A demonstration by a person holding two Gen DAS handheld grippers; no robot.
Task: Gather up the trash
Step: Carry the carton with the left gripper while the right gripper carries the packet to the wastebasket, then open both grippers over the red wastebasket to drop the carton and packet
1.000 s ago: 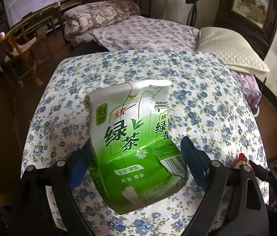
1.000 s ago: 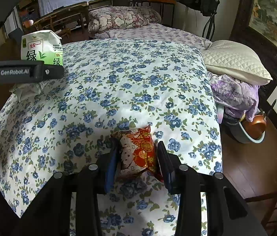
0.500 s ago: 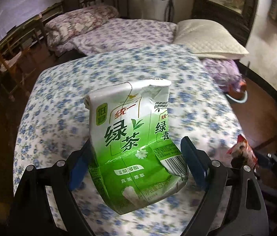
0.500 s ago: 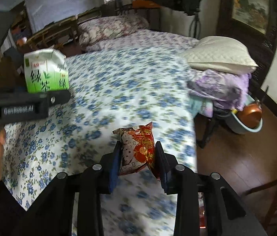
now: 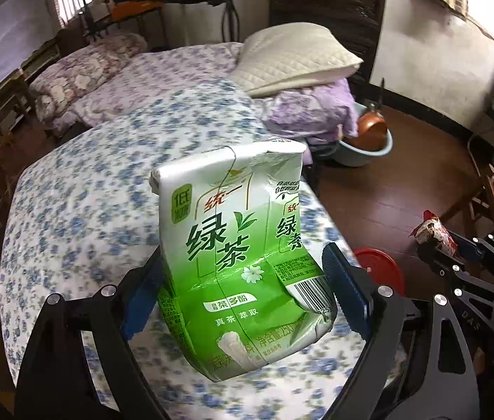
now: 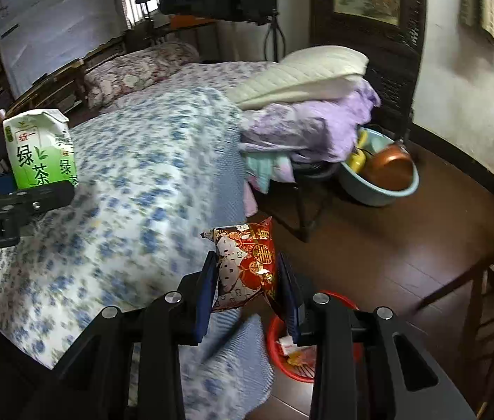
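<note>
My left gripper (image 5: 243, 294) is shut on a crumpled green and white tea carton (image 5: 240, 255) and holds it in the air over the bed's corner. The carton also shows in the right wrist view (image 6: 38, 150). My right gripper (image 6: 248, 280) is shut on a red snack packet (image 6: 245, 262), held past the bed's edge above the floor. The packet also shows in the left wrist view (image 5: 434, 232). A red bin (image 6: 299, 346) with some scraps inside stands on the floor just below the right gripper, partly hidden by it; it also shows in the left wrist view (image 5: 382, 269).
The bed has a blue flowered cover (image 6: 124, 189). A white pillow (image 5: 296, 56) lies on purple bedding (image 6: 313, 122). A blue basin (image 6: 380, 185) holding a copper pot stands on the wooden floor (image 6: 404, 252). A wooden chair (image 6: 492, 301) stands at the right.
Both grippers swung right, off the bed toward the floor, each keeping its item. The red bin has come into view below the right gripper.
</note>
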